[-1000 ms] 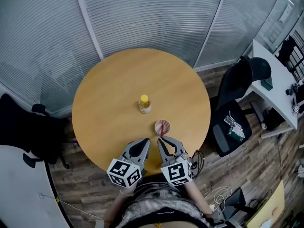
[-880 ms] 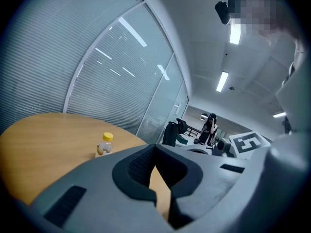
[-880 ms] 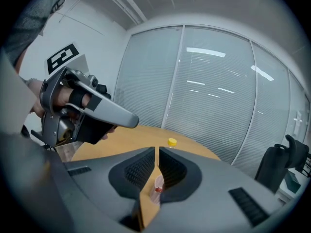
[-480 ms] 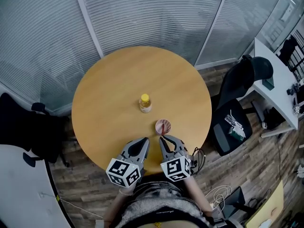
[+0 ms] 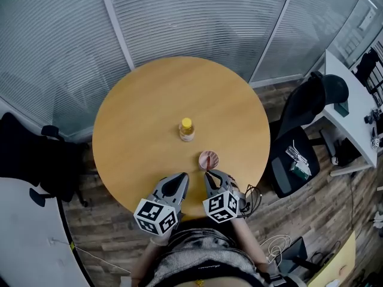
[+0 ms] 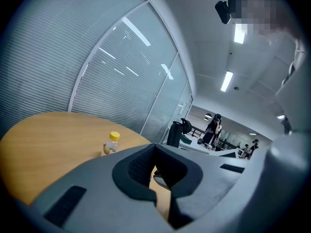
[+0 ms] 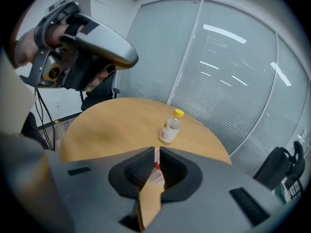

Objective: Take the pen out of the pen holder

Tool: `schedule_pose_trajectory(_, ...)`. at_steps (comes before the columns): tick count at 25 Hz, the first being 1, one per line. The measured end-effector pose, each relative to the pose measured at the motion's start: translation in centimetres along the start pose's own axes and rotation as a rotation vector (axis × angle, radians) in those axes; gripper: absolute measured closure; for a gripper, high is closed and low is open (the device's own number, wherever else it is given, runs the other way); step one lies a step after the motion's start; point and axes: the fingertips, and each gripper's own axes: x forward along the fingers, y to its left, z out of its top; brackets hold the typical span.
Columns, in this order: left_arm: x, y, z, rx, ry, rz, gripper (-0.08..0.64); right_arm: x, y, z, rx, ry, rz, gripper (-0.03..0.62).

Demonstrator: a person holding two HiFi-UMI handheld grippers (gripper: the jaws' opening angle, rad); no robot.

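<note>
Pen (image 5: 206,164) stands in the holder (image 5: 212,158) near the surface's (image 5: 143,118) right edge, leaning toward the right claw (image 5: 208,174). That claw looks clenched on the pen's red top, so the pull should follow the pen's axis, up and back. Left claw (image 5: 183,177) is clenched and empty, farther off.
</note>
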Motion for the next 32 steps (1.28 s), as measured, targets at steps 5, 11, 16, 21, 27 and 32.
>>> schedule_pose_trajectory(5, 0.1, 0.5, -0.2, -0.013, -0.001, 0.006, 0.555, 1.0, 0.4, -1.2, -0.046, 0.048, 0.016, 0.551)
schedule_pose_trajectory(11, 0.2, 1.0, -0.4, -0.023, 0.002, 0.013, 0.555, 2.3, 0.6, -2.5, -0.093, 0.112, 0.04, 0.506)
schedule_pose_trajectory(16, 0.4, 1.3, -0.4, -0.027, 0.006, 0.019, 0.555, 3.5, 0.5, -3.2, -0.14, 0.145, 0.038, 0.483)
schedule_pose_trajectory(21, 0.4, 2.1, -0.4, -0.042, 0.004, 0.035, 0.555, 4.7, 0.3, -3.6, -0.201, 0.176, 0.032, 0.48)
schedule_pose_trajectory(27, 0.3, 2.3, -0.4, -0.042, 0.004, 0.036, 0.555, 5.2, 0.2, -3.7, -0.251, 0.177, 0.012, 0.508)
schedule_pose_trajectory(32, 0.5, 2.2, -0.6, -0.043, 0.01, 0.028, 0.555, 5.2, 0.3, -3.6, -0.264, 0.175, 0.012, 0.526)
